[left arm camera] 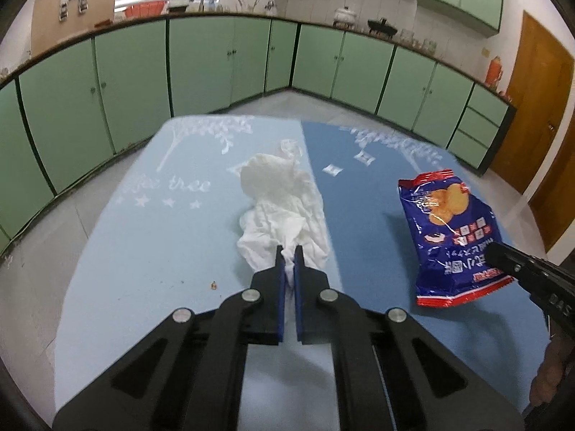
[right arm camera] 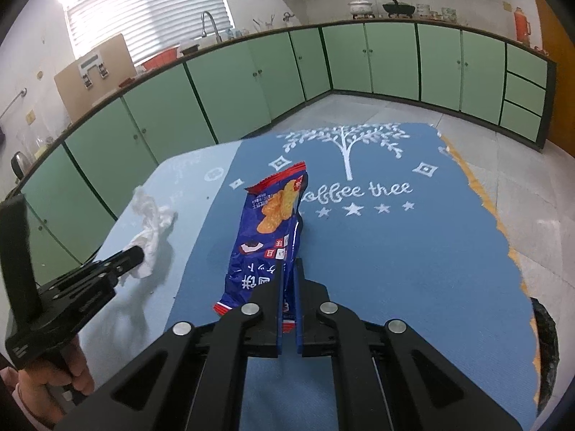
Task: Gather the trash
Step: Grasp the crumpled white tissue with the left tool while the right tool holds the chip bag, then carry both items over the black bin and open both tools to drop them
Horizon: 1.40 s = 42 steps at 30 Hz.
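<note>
A crumpled white tissue (left arm camera: pixel 284 208) lies across the seam of the blue tablecloth (left arm camera: pixel 161 237), and my left gripper (left arm camera: pixel 288 251) is shut on its near end. The right wrist view shows the same tissue (right arm camera: pixel 151 230) at the left with the left gripper (right arm camera: pixel 138 252) clamped on it. A blue and red snack bag (right arm camera: pixel 269 230) with pictured crackers stands on edge, lifted off the cloth, with my right gripper (right arm camera: pixel 287 262) shut on its near end. In the left wrist view the snack bag (left arm camera: pixel 452 233) is at the right, the right gripper's tip (left arm camera: pixel 494 255) on it.
The blue tablecloth (right arm camera: pixel 413 251) covers a table whose right edge (right arm camera: pixel 510 248) has a torn fringe. Green cabinets (left arm camera: pixel 215 61) run along the far walls under a worktop with a sink and pots. A wooden door (left arm camera: pixel 539 107) is at the right. A hand (right arm camera: pixel 46 388) holds the left gripper's handle.
</note>
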Available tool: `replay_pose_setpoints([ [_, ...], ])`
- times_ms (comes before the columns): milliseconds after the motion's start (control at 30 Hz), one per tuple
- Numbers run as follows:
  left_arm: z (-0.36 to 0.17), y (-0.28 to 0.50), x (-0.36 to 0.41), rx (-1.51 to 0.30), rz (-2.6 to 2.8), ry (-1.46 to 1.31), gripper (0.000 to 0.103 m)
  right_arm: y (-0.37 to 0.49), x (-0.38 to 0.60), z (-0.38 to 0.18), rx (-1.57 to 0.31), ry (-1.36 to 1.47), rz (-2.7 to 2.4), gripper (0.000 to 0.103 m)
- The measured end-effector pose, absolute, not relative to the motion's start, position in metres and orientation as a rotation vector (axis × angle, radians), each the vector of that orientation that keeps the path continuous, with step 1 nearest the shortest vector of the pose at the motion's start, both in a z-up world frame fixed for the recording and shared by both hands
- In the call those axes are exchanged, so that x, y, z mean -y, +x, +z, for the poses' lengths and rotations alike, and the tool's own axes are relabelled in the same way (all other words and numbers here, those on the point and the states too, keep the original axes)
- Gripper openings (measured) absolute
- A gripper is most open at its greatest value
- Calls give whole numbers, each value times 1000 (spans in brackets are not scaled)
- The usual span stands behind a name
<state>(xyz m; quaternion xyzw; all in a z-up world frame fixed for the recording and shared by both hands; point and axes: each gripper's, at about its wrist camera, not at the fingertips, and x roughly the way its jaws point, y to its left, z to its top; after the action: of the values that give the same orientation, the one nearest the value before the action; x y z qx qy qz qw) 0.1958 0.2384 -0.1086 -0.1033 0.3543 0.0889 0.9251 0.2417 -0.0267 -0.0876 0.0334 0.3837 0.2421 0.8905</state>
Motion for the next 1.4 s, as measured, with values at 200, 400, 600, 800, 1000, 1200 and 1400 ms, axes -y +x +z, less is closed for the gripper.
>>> replay_pose_setpoints([
  [200, -81, 178, -220, -674, 149, -185, 3, 230, 44, -67, -742, 61, 488, 5],
  [400, -61, 169, -185, -642, 85, -168, 3, 216, 70, -55, -720, 57, 463, 5],
  [600, -54, 170, -139, -629, -3, -147, 3, 203, 108, -47, -708, 69, 400, 5],
  [800, -51, 175, -87, -623, -95, -121, 3, 195, 154, -43, -700, 96, 319, 5],
  [1000, -49, 184, -25, -616, -214, -85, 3, 183, 214, -41, -690, 126, 213, 5],
  [1200, -54, 192, 39, -628, -339, -51, 3, 169, 277, -46, -692, 158, 93, 5],
  [1400, -66, 198, 106, -647, -462, -18, 3, 155, 335, -57, -706, 185, -19, 5],
])
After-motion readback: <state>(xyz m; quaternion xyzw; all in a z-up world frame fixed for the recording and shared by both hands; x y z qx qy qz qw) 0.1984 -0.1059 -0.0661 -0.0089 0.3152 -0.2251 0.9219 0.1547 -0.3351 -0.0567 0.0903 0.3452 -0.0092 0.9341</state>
